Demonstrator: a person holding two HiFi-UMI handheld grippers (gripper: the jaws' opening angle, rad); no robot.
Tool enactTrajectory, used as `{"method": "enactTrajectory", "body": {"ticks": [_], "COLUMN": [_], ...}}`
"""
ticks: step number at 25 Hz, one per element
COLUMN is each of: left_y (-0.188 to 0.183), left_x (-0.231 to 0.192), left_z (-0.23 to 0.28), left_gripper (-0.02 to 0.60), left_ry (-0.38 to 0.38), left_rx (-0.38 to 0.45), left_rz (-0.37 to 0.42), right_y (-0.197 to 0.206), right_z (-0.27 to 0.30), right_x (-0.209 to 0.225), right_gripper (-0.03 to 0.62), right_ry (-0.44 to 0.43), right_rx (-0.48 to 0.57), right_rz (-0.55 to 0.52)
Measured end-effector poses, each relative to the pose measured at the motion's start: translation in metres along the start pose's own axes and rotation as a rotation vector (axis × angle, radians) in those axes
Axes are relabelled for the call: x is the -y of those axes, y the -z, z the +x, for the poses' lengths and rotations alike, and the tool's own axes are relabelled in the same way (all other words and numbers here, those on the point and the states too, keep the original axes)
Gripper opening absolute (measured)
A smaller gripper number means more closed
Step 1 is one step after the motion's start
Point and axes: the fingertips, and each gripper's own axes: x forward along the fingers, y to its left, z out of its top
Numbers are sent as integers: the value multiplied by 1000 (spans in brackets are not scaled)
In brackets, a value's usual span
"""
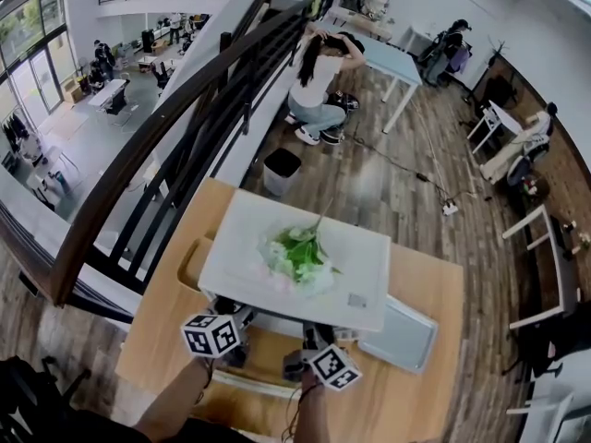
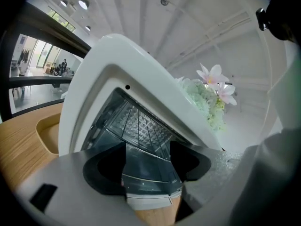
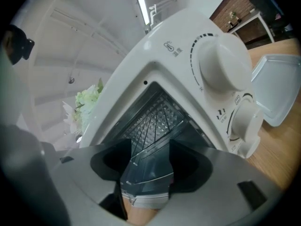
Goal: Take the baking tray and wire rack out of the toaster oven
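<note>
My left hand-held gripper and right hand-held gripper gape empty before the toaster oven, its inside too dim to read. The baking tray lies beside it on the table, by a railing.

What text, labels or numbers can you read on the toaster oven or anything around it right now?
Nothing reads clearly.
Small symbol with tiny characters, above the upper dial of the toaster oven: too small to read.
Marks beside the lower dial: too small to read.
Grey sticker on the oven's top: blurred.
</note>
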Motion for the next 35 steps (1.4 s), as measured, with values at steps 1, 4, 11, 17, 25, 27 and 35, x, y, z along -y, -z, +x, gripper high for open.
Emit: {"method": "enactTrajectory", "body": {"ticks": [1,4,11,17,25,27,35], "left_y": [0,-1,-4,-3,-2,-2,-4], "left_x": [-1,-2,-7,-9,-13,-12,-11], "left_z": [2,8,22,32,34,34,31], "left_gripper": [279,279,278,272,212,209,204], "left_ry": [1,0,-4,-5,-17,-15,-16], "left_rx": [-1,-6,-4,0,-10,-10,0], "left_rz": [-2,-2,-20,-7,0,0,38], "right_y": [-1,-2,-5,-6,-9,-11,-8], "right_z": [2,8,22,33,37,38,35], "right_x": [1,3,10,8,6,4,1], "right_gripper": [233,233,230,216,187,173,137], "right_ry": [5,16,18,-4,-8,-18,-17], "right_rx": [-3,-11,-18,-15,-13,-9,-10], "right_rz": [-9,-32,-23,-42,-63,-89,-80]}}
